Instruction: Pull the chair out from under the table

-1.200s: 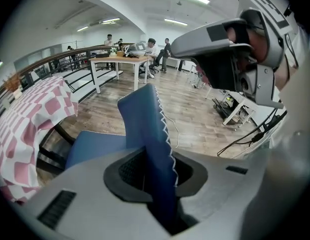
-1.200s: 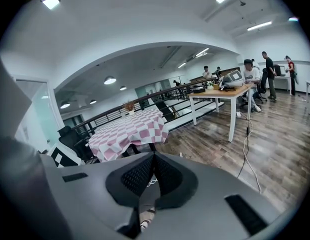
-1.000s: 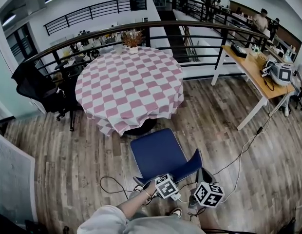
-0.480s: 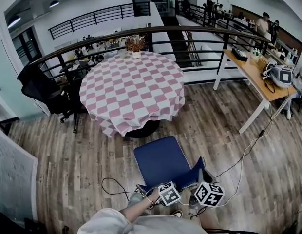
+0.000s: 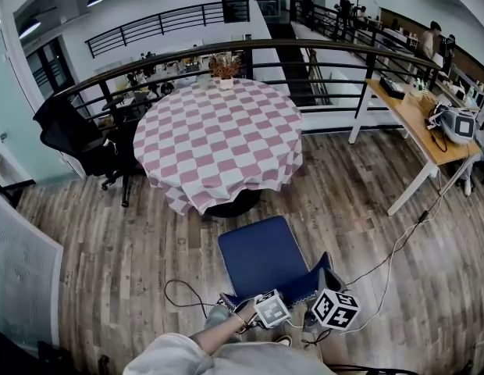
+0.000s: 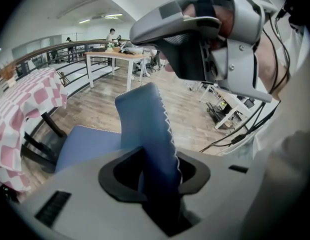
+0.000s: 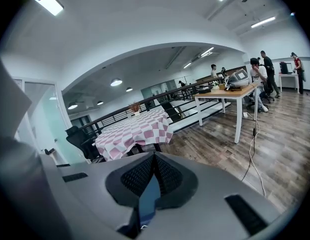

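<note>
Chair point(image 5: 258, 255) blue; clear of checkered table point(image 5: 218, 131)

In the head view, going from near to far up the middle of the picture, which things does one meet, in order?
blue chair → round table with the checked cloth → flower pot at the table's far edge → black railing

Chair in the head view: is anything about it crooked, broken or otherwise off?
Nothing stands out. The chair stands upright, clear of the table, with no visible damage. Only a loose cable loops on the floor beside it, which might snag a leg.
</note>
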The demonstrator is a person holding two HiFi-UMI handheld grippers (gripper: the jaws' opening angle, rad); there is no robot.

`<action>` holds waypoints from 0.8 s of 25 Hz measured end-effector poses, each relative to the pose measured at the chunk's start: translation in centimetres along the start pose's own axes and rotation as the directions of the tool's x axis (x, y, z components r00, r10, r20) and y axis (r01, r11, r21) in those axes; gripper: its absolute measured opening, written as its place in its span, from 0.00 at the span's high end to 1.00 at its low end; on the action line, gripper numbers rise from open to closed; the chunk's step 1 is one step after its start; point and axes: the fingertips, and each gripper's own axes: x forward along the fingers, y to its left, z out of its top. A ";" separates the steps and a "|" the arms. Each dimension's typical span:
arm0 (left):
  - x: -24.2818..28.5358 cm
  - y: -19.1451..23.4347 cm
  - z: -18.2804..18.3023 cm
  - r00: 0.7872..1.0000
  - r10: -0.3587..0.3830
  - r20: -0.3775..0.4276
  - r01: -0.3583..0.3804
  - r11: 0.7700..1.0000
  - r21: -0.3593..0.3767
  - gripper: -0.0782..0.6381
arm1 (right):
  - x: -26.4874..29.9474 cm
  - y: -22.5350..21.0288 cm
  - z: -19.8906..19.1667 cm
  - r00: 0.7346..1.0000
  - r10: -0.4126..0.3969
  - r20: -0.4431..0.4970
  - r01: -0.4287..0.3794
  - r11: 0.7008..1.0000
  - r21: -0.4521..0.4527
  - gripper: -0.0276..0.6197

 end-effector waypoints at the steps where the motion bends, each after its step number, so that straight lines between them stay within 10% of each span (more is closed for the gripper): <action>1: -0.1 0.1 -0.1 1.000 0.001 -0.007 -0.001 1.000 0.000 0.72 | 0.1 0.1 0.0 1.000 0.000 -0.003 0.000 1.000 -0.002 0.93; 12: -1.6 -0.3 -0.1 0.995 0.014 -0.101 -0.015 1.000 -0.011 0.67 | 1.7 1.2 0.7 0.999 0.023 -0.032 -0.024 0.999 -0.025 0.93; 20: -4.3 -0.8 -0.2 0.973 -0.180 -0.147 0.150 0.969 -0.195 0.64 | 3.7 3.5 1.0 0.995 0.075 -0.072 -0.079 0.995 -0.054 0.93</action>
